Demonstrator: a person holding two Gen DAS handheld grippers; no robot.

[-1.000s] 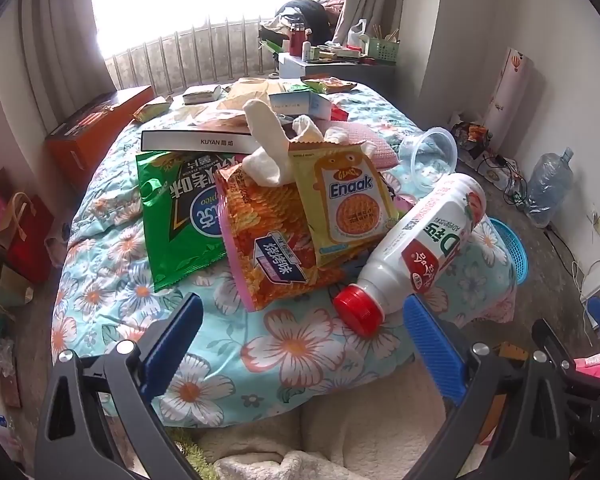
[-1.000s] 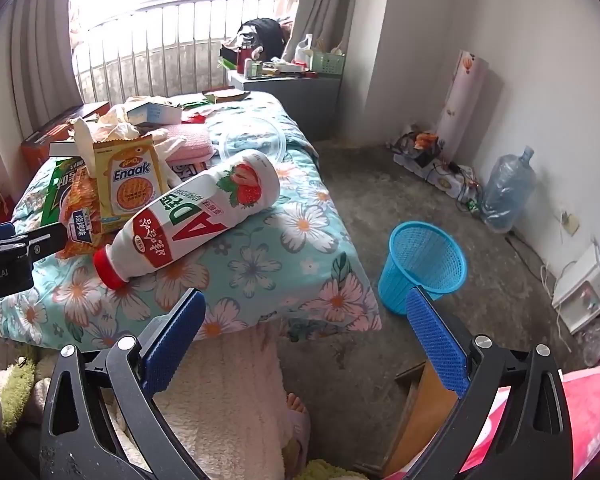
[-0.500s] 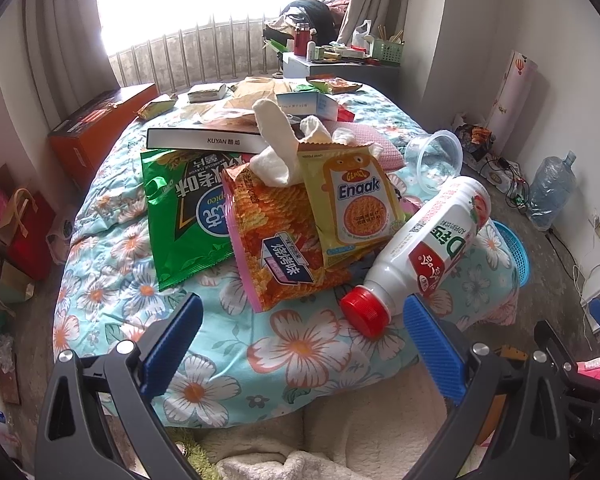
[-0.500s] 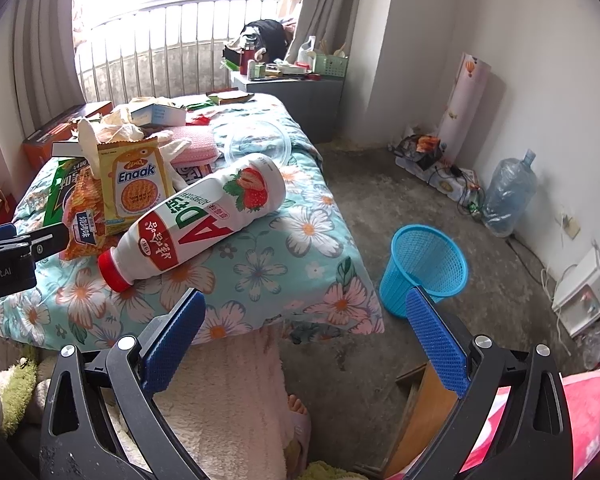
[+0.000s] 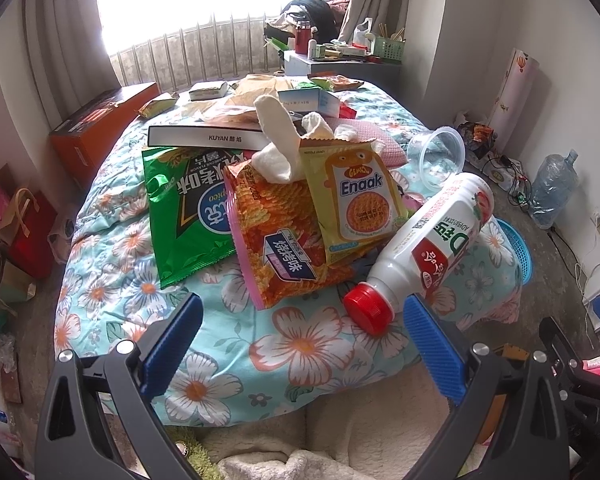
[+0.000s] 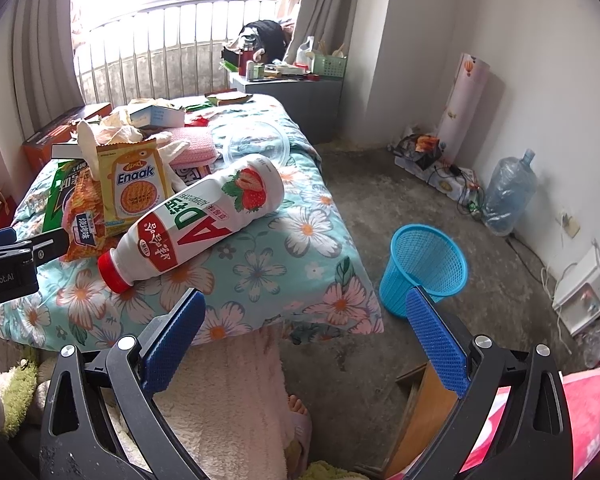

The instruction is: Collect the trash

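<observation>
A white bottle [image 5: 428, 248] with a red cap lies on its side on the floral bed; it also shows in the right wrist view [image 6: 196, 216]. Beside it lie an orange snack bag [image 5: 276, 236], a yellow Enaak packet [image 5: 356, 204], a green bag [image 5: 184, 212] and crumpled tissue [image 5: 278, 136]. A clear plastic cup [image 5: 438, 156] lies further back. My left gripper [image 5: 300, 344] is open and empty, just short of the bottle cap. My right gripper [image 6: 304, 336] is open and empty over the bed's corner. A blue mesh bin [image 6: 422, 268] stands on the floor right of the bed.
A boxed book [image 5: 204, 136], a pink pillow [image 5: 376, 140] and small boxes lie further up the bed. A grey cabinet [image 6: 300, 92] stands by the window. A water jug [image 6: 508, 192] and cables sit by the right wall. A foot [image 6: 298, 404] shows below.
Both grippers have drawn slightly closer to the bed; the trash sits a little lower and larger in both views. Nothing has been taken hold of.
</observation>
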